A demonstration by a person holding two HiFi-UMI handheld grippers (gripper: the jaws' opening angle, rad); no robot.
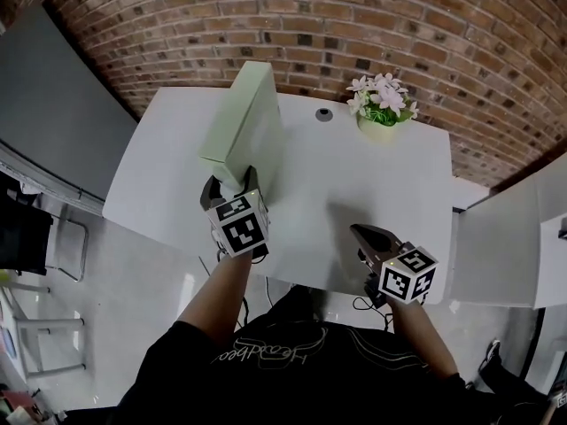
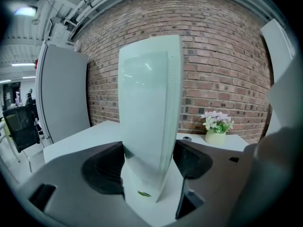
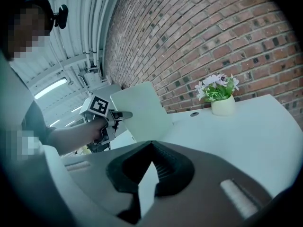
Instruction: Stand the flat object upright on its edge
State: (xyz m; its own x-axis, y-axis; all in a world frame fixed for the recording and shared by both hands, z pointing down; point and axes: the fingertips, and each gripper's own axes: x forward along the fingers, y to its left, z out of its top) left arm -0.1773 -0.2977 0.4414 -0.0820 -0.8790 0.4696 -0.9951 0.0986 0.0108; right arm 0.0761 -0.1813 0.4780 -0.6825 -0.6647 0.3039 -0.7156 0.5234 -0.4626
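Clamped low between the left gripper's jaws, the pale green flat panel should be seated squarely near the white table's left edge, with the closed, empty right gripper held clear.

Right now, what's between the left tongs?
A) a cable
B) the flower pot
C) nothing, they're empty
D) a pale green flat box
D: in the left gripper view the pale green flat box stands between the left tongs, with the pads pressed on its sides; the flower pot sits well behind it.
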